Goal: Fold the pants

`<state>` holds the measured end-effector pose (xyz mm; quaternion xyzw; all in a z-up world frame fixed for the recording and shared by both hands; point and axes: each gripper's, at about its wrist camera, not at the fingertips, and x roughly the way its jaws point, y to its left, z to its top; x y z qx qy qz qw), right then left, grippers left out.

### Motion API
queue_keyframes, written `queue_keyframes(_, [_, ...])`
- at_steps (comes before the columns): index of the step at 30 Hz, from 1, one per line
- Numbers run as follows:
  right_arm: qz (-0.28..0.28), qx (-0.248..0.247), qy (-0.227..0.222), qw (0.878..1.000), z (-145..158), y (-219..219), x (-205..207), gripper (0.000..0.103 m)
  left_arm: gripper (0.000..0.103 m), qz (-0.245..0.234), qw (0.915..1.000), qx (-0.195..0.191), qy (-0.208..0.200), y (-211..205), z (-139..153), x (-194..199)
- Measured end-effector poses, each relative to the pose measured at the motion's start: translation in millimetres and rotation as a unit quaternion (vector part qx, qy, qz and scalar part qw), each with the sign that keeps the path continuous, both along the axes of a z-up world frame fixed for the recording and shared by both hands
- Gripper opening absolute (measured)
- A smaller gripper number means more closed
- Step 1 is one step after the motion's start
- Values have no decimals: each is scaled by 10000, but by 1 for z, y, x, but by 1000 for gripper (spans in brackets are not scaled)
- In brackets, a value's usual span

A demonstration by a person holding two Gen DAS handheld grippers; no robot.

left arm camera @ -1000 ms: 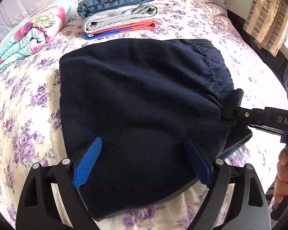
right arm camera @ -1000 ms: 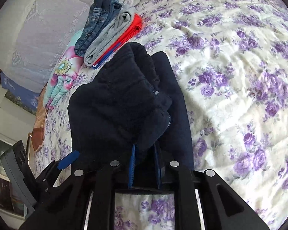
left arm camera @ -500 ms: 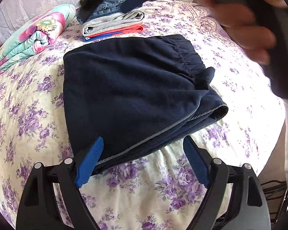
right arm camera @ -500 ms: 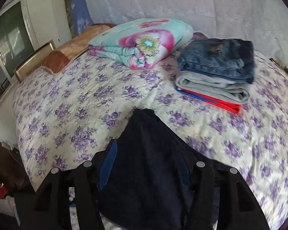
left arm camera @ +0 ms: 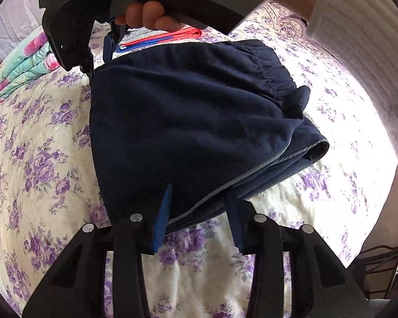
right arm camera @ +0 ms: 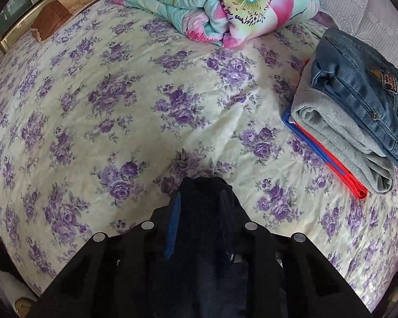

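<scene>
The folded navy pants lie on the floral bedspread, waistband at the far right. My left gripper is closed on the near folded edge of the pants. My right gripper reaches over the far left corner of the pants. In the right wrist view the right gripper is shut on navy cloth, with its blue pads on either side.
A stack of folded clothes, jeans on grey on red and blue, sits on the far side of the bed. A rolled floral quilt lies beside it. A wooden headboard is at one end. The bed edge is at the right.
Both grippers let go of the pants and took new holds. The right gripper swung across to the far left corner and shut on it. The left gripper shut on the near edge.
</scene>
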<state>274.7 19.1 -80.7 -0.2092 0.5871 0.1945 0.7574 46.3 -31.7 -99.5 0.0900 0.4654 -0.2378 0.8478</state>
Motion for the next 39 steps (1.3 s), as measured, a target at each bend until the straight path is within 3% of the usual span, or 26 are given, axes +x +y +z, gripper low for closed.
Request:
queue_keyframes(1, [-24, -70, 121, 9999, -5, 1, 2, 21, 39, -16, 10000, 17, -1, -2, -2, -1])
queue_keyframes(2, [-81, -114, 243, 9996, -11, 1, 2, 7, 39, -29, 10000, 22, 4, -2, -3, -2])
queue_keyframes(5, [-334, -325, -39, 9989, -14, 2, -1, 6, 39, -45, 10000, -53, 33, 1, -5, -4])
queue_keyframes(9, [-515, -393, -62, 9979, -37, -1, -3, 7, 39, -26, 9998, -144, 131, 3, -12, 0])
queue_keyframes(13, [-786, -88, -104, 9968, -31, -12, -7, 9, 42, -58, 9992, -345, 206, 12, -9, -2])
queue_keyframes(14, [-837, 105, -148, 9963, -22, -19, -11, 15, 43, -56, 9985, -471, 260, 19, -4, -2])
queue_keyframes(16, [-970, 344, -418, 9938, 7, -38, -31, 47, 54, -27, 9960, -841, 293, 40, 12, -5])
queue_keyframes(17, [-1073, 414, -665, 9911, 23, -51, -46, 66, 73, 99, 9944, -1025, 230, 54, 21, -4])
queue_keyframes(18, [-1135, 571, -952, 9873, 41, -65, -65, 71, 86, 300, 9927, -1161, 143, 68, 30, -3])
queue_keyframes(20, [-1136, 921, -1237, 9815, 67, -96, -105, 82, 88, 715, 9887, -1307, 181, 92, 39, 8])
queue_keyframes(22, [-1373, 1163, -1356, 9743, 77, -127, -142, 86, 88, 1052, 9821, -1451, 586, 109, 34, 27])
queue_keyframes(24, [-1891, 1285, -1424, 9630, 75, -164, -178, 86, 88, 1301, 9691, -1792, 1087, 123, 18, 48])
queue_keyframes(27, [-2622, 1775, -1397, 9382, 51, -216, -246, 86, 87, 1300, 9505, -2195, 1773, 122, -10, 76])
queue_keyframes(31, [-3443, 2532, -1434, 8926, 19, -266, -333, 86, 87, 1038, 9345, -2463, 2351, 100, -45, 104])
queue_keyframes(32, [-3649, 2582, -1511, 8817, 13, -276, -352, 86, 94, 891, 9323, -2501, 2454, 90, -53, 111])
queue_keyframes(33, [-3870, 2579, -1578, 8711, 5, -286, -371, 86, 99, 722, 9320, -2650, 2366, 84, -50, 114])
queue_keyframes(35, [-4264, 2523, -1512, 8553, -9, -304, -394, 86, 97, 816, 9375, -2432, 2349, 75, -48, 114])
queue_keyframes(36, [-4423, 2534, -1440, 8482, -14, -311, -401, 86, 91, 777, 9429, -2358, 2220, 71, -42, 110])
queue_keyframes(37, [-4528, 2565, -1399, 8424, -18, -317, -406, 86, 84, 727, 9497, -2266, 2034, 69, -34, 106])
queue_keyframes(38, [-4601, 2577, -1387, 8382, -20, -321, -410, 86, 63, 640, 9580, -2133, 1806, 67, -23, 99])
queue_keyframes(39, [-4622, 2589, -1382, 8368, -20, -321, -410, 86, 49, 640, 9661, -1932, 1588, 66, -15, 92])
